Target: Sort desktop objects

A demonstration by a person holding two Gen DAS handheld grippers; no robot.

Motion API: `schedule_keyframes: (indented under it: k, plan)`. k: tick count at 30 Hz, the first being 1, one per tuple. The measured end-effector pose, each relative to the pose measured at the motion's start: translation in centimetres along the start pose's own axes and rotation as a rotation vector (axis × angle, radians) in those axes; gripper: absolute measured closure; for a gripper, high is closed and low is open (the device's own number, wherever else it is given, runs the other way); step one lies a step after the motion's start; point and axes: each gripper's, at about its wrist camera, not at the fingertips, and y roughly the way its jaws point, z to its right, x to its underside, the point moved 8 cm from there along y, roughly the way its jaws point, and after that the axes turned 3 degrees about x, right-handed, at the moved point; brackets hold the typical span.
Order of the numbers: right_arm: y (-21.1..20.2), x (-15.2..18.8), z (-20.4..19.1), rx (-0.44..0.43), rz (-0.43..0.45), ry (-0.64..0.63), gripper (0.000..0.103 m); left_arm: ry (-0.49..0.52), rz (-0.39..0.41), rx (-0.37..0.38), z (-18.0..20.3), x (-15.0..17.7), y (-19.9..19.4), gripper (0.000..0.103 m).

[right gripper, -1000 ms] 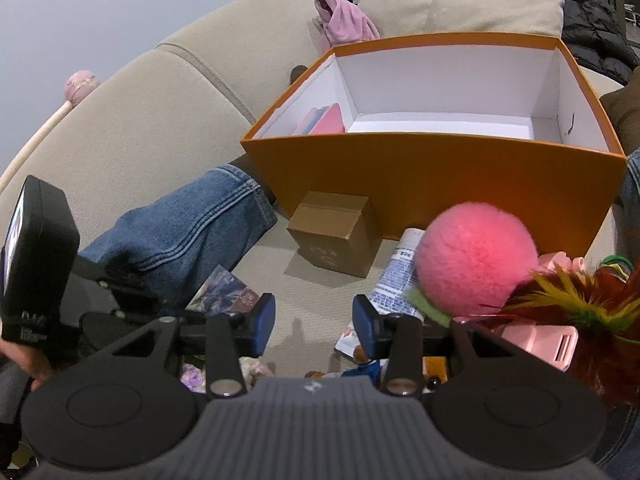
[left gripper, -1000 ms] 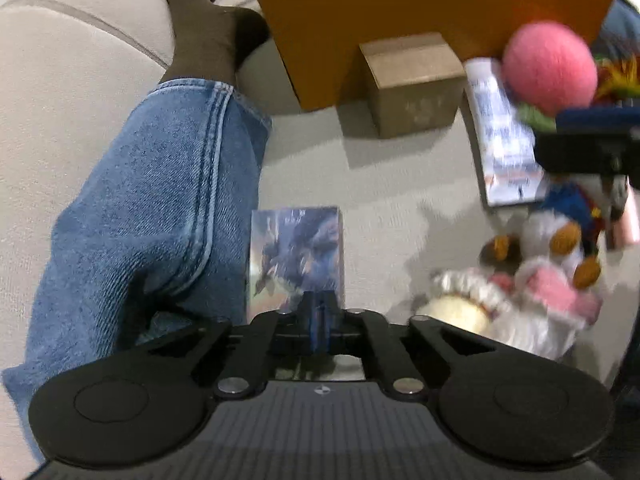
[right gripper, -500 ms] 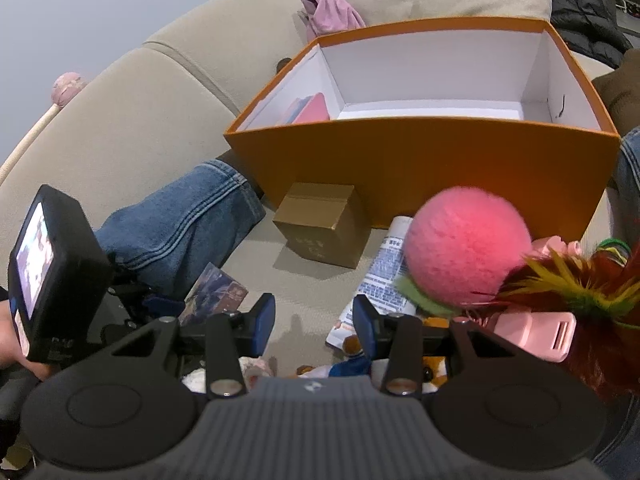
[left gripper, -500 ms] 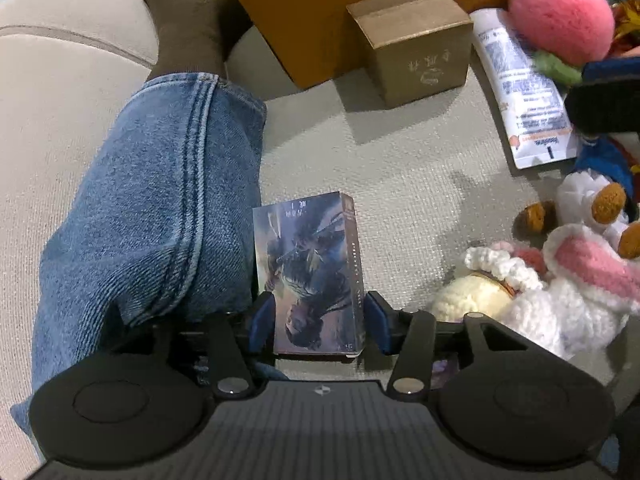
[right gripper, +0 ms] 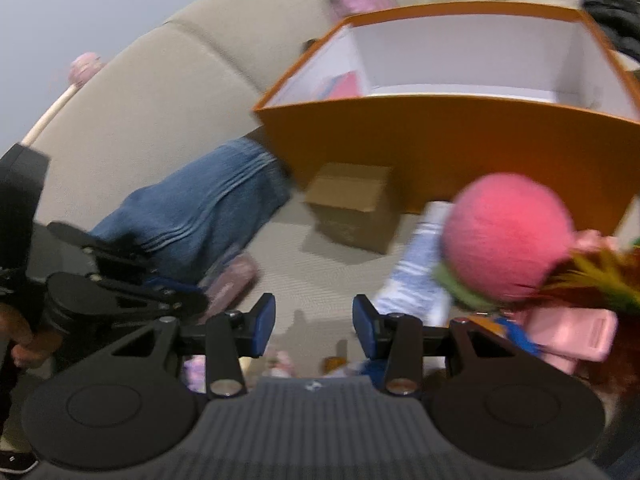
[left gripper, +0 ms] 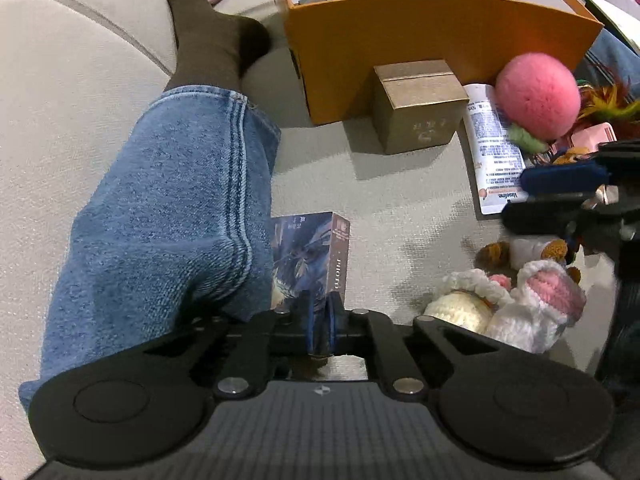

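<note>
The card box [left gripper: 310,258] with the dark blue picture stands on the beige sofa seat [left gripper: 400,200], leaning against the jeans leg [left gripper: 172,216] at its 9 o'clock. Its lower end is hidden behind the left gripper [left gripper: 320,322], whose jaws are closing, the blue pads almost together on the box's near edge; whether they truly pinch it is hard to tell, since the contact is covered by the fingers.

At 1 o'clock from the card box sits a small gold carton [left gripper: 418,106], touching the front wall of the orange box [left gripper: 400,32]. At the carton's 3 o'clock lies a white tube [left gripper: 494,148], partly under a pink fluffy ball [left gripper: 538,96]. At the card box's 3 o'clock lie crocheted plush toys [left gripper: 516,304], cut off by the right gripper's dark frame.

The right wrist view is blurred. The right gripper [right gripper: 314,326] hangs about half open with nothing between its pads, above bare cushion. A pink case [right gripper: 568,334] and coloured feathers [right gripper: 600,276] sit at its 3 o'clock, smeared. The orange box's contents are mostly indistinct, only a pink slab [right gripper: 344,84] showing.
</note>
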Motion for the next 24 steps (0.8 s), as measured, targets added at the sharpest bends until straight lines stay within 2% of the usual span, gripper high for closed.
schedule_keyframes:
  k: [4,8,20,24]
  plan:
    - [2.1,-0.4,-1.3,-0.097,-0.082,0.057,0.058,0.009,0.005,0.002,-1.2,0.2,-0.6,0.096]
    - [4.0,-1.2,-2.5,-0.153,-0.116,0.108,0.058,0.016,0.007,0.015,-1.5,-0.1,-0.1,0.096]
    - [9.8,-1.5,-4.2,-0.189,-0.248,0.212,0.058,0.033,0.028,0.051,-1.8,0.2,-0.6,0.097]
    - [10.6,-1.5,-4.3,-0.177,-0.265,0.229,0.068,0.034,0.042,0.053,-1.8,0.2,-0.8,0.097]
